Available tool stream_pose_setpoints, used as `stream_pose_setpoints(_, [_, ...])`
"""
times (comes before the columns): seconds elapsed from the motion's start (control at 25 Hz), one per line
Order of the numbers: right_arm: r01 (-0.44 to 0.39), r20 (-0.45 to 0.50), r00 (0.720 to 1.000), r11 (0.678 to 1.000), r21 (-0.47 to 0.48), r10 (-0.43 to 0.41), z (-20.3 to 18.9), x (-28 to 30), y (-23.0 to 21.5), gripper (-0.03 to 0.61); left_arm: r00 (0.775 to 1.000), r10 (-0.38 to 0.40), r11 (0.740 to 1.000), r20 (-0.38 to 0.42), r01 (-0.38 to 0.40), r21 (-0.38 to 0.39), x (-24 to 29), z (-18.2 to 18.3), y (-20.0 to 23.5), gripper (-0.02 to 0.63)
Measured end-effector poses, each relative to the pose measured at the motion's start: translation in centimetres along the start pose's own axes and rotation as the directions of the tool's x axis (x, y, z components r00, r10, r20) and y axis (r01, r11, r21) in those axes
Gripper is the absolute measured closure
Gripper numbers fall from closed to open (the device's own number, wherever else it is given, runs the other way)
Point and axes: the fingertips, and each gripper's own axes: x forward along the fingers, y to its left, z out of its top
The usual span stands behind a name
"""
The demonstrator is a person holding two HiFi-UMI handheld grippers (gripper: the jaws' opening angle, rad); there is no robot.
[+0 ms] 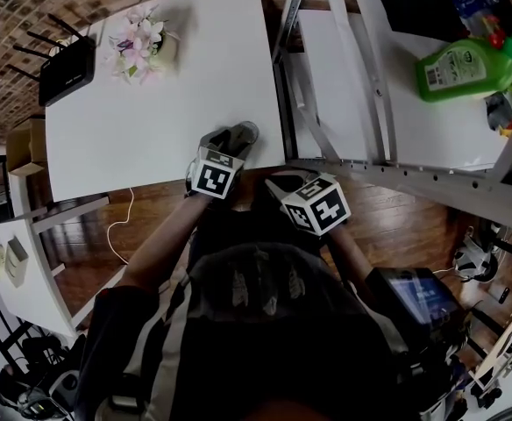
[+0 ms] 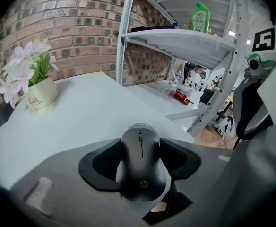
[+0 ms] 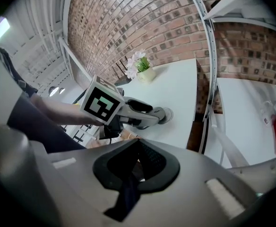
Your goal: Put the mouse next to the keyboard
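Note:
A dark grey mouse [image 2: 142, 163] sits between the black pads of my left gripper [image 2: 140, 148], which is shut on it. In the head view that left gripper [image 1: 235, 139] holds the mouse [image 1: 244, 132] over the near edge of the white table [image 1: 151, 139]. My right gripper [image 1: 280, 182] hangs just off the table's near right corner, above the wooden floor. Its pads [image 3: 150, 157] meet with nothing between them, so the right gripper [image 3: 137, 151] is shut. From the right gripper view the left gripper [image 3: 164, 113] shows side on. No keyboard is in view.
A pot of pink flowers [image 1: 142, 44] and a black device with thin prongs [image 1: 67, 68] stand at the table's far left. A metal shelf rack [image 1: 387, 169] stands to the right, with a green bottle [image 1: 466, 62] on it. A small white side table [image 1: 19, 270] stands at left.

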Motion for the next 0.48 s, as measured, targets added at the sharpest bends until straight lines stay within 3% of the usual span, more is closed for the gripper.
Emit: stream_pose_setpoints(0.48, [0.018,0.003,1.000,1.000,0.005,-0.018,0.3,-0.4,-0.3,0.572,0.997,-0.080,0.994,-0.017,0.081,0.067,1.6,1.3,-2.4,0.350])
